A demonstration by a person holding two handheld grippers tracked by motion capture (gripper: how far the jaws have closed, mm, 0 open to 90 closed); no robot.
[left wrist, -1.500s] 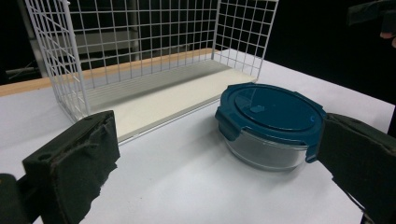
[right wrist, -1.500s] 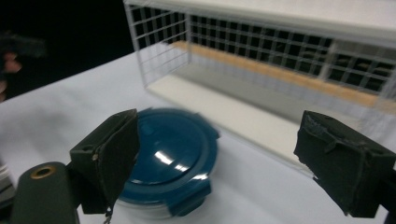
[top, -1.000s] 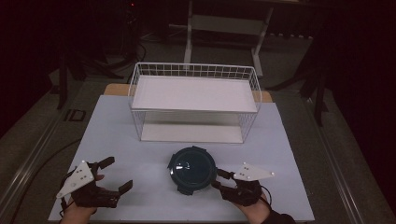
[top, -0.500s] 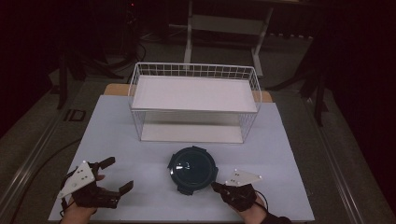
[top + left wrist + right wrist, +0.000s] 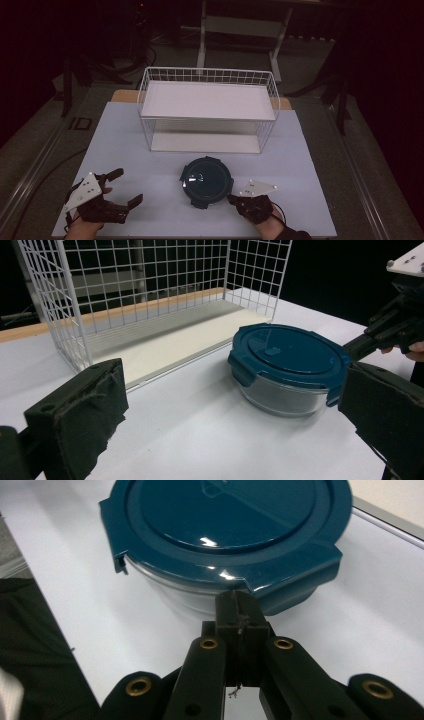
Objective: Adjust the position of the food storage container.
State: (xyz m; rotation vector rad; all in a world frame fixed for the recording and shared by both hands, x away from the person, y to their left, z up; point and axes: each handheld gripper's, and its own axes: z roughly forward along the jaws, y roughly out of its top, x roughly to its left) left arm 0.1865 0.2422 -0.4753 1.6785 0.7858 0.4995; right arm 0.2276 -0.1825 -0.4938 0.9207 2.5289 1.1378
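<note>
1. Plainly, the container (image 5: 206, 181) sits on the table (image 5: 310, 165) in front of the wire basket (image 5: 207, 107), at about 6 o'clock from it, between the two grippers.
2. It looks like a clear glass bowl under a blue snap-on lid (image 5: 225, 515): probably heavy for its size, rigid, breakable, and slick on the glass wall.
3. The lid's fold-down tabs and its rim seem the best places to take hold; the smooth, curved glass would likely slip between the pads.
4. The right gripper (image 5: 239, 611) has its jaws pressed together with nothing between them, tips just at the tab (image 5: 295, 582) on the near side, at about 4 o'clock of the container in the high view.
5. The left gripper (image 5: 120, 187) has its jaws spread wide and empty, well apart from the container at about 8 o'clock.
6. The right gripper view shows the tab's edge and the glass beneath it close up.
7. The high view gives the layout; the left gripper view shows the bowl's side profile and the basket's lower shelf (image 5: 175, 340).
</note>
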